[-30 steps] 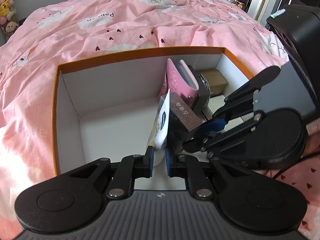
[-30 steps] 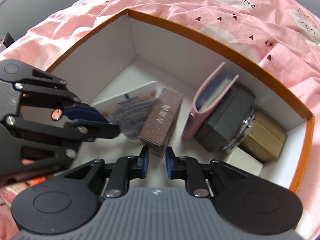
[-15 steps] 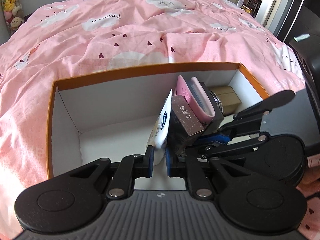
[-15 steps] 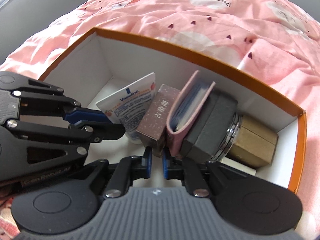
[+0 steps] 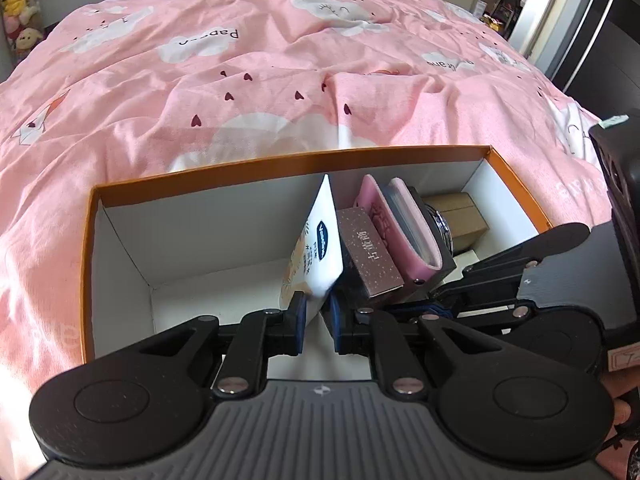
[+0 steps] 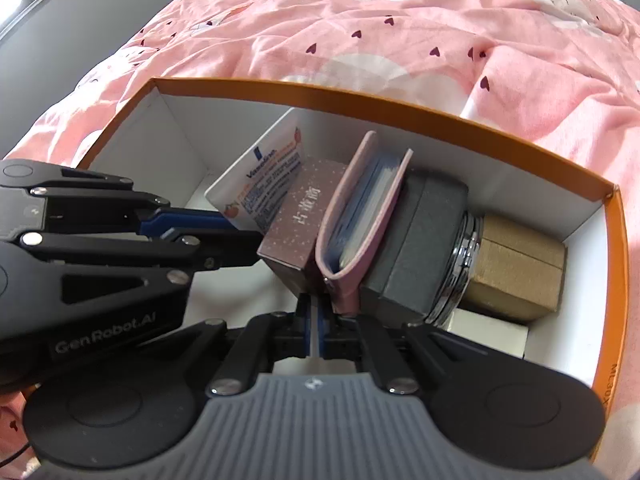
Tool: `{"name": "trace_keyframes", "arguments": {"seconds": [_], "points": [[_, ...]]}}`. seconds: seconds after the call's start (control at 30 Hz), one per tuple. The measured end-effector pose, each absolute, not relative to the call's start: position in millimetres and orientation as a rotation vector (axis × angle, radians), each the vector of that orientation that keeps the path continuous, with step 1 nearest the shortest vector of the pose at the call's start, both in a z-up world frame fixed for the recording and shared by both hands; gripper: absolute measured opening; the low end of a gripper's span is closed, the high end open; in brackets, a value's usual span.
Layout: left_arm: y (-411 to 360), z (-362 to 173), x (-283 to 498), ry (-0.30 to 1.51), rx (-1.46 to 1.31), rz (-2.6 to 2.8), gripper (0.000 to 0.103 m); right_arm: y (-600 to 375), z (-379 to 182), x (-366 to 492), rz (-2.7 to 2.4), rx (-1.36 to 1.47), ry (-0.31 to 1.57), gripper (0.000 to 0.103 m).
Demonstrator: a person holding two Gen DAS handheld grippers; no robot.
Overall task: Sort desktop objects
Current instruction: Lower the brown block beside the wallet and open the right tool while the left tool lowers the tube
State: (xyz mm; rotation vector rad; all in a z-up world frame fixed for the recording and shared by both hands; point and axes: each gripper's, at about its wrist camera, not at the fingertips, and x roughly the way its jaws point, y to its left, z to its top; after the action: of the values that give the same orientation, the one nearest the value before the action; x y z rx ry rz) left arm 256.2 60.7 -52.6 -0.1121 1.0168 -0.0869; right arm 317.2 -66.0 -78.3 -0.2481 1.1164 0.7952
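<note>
an orange-rimmed box (image 5: 280, 162) is set on a bed covered with a pink quilt (image 5: 240, 80), and the sorted things are stood on edge inside it, packed toward its right end so that each props the next. a white tube (image 5: 320, 240) is gripped at its lower end by the left hand-held gripper (image 5: 316, 320), its pads narrowed on it, apparently to keep it upright against a brown carton (image 6: 298, 216). the right hand-held gripper (image 6: 318, 328) is nearly shut, seemingly empty, under a pink wallet (image 6: 360, 216), likely steadying the row. a grey case (image 6: 416, 248) and a cardboard box (image 6: 520, 272) are lined up beyond.

Bright daylight, soft shadows, fisheye-warped edges
</note>
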Motion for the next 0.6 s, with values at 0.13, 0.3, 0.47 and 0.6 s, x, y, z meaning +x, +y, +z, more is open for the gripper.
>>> {"name": "trace_keyframes", "arguments": {"seconds": [0.13,0.3,0.47,0.6], "points": [[60.1,-48.8,249.6,1.012,-0.100,-0.117,0.014,-63.1,-78.4,315.3,0.807,-0.285,1.127,0.004],[54.7,-45.7,236.7,1.019,-0.019,-0.099,0.014,-57.8,-72.6,301.7,0.881,-0.371,1.073,0.004],[61.2,-44.1,230.8,1.061,-0.044,-0.031,0.014,-54.0,-69.8,302.0,0.873,-0.354,1.031,0.002],[69.6,-43.3,229.8,1.066,-0.078,-0.018,0.014,-48.5,-71.2,304.3,0.840,-0.334,1.033,0.002]]}}
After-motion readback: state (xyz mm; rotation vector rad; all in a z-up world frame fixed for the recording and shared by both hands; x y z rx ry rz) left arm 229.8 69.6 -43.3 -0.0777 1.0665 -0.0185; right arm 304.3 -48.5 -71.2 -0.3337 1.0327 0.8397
